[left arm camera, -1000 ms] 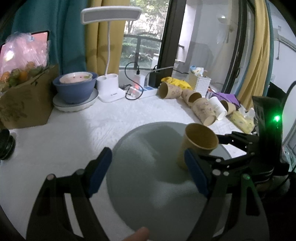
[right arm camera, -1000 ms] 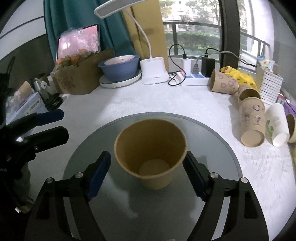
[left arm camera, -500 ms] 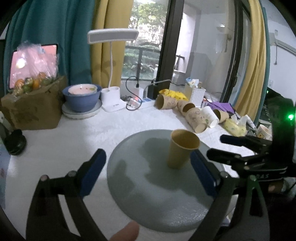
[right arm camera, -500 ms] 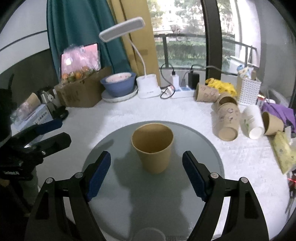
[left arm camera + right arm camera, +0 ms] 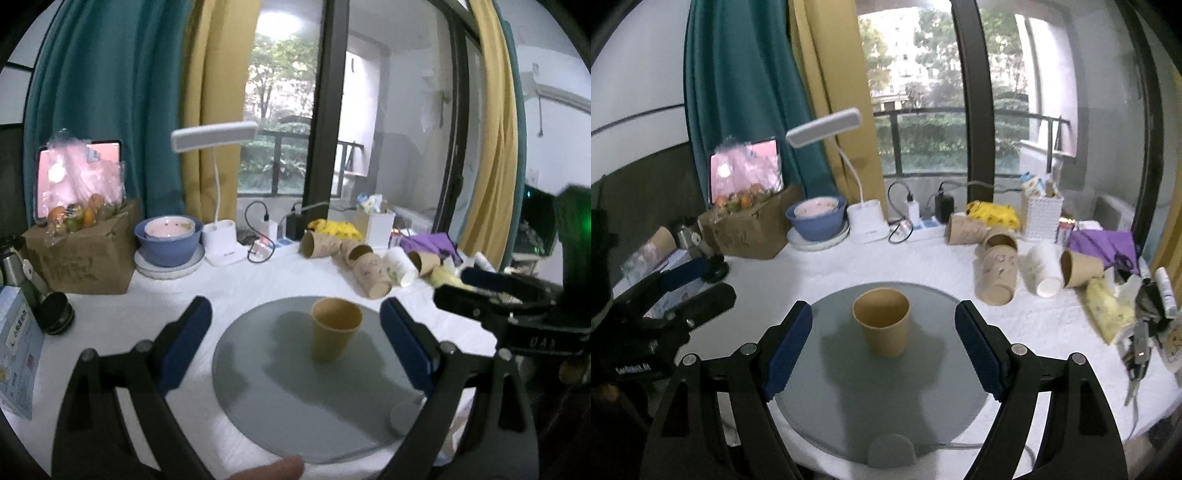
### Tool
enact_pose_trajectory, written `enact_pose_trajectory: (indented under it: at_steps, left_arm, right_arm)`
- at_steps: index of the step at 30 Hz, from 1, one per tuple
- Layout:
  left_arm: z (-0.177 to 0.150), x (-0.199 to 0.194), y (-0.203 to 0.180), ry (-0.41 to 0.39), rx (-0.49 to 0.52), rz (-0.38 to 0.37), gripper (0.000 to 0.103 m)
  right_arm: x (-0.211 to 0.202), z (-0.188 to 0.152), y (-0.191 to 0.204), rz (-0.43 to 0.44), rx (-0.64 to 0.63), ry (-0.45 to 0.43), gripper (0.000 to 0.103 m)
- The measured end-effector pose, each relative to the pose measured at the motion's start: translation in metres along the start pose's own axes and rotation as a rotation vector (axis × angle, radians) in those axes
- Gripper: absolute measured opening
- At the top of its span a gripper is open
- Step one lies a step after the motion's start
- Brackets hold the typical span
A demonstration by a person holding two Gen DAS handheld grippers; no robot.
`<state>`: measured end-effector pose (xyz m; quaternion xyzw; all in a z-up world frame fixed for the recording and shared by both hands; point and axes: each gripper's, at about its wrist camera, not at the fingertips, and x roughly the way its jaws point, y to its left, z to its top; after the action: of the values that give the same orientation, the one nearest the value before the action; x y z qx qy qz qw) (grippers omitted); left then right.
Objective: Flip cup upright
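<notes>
A plain brown paper cup (image 5: 334, 332) (image 5: 882, 321) stands upright, mouth up, on a round grey glass disc (image 5: 280, 398) (image 5: 846, 398). My left gripper (image 5: 295, 343) is open and empty, held back from the cup and above the disc. My right gripper (image 5: 882, 343) is open and empty, with the cup standing free beyond its blue pads. Each gripper shows in the other's view, the right one at the right edge (image 5: 491, 291), the left one at the left edge (image 5: 683, 288).
Several paper cups (image 5: 997, 273) lie on their sides at the back right. A blue bowl (image 5: 816, 218), a white desk lamp (image 5: 868, 221), a cardboard box of fruit (image 5: 750, 225) and a white basket (image 5: 1043, 214) line the back. Clutter (image 5: 1126, 306) lies at right.
Both grippers have drawn back and up from the cup, which now looks smaller and farther. The cup stays upright on the disc.
</notes>
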<state>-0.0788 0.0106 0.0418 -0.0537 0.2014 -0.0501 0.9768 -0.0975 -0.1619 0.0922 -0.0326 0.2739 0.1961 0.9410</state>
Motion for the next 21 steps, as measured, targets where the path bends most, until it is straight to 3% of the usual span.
enact_pose_trajectory:
  at_steps: [5,21]
  left_arm:
    - [0.012,-0.017,-0.002,-0.034,-0.004,0.059,0.093]
    - [0.004,-0.039,-0.018,-0.09,0.051,0.092,0.093]
  right_arm:
    - [-0.021,0.004,-0.002,-0.018,0.009,-0.04,0.082]
    - [-0.043,0.004,0.003,-0.02,-0.011,-0.076,0.082]
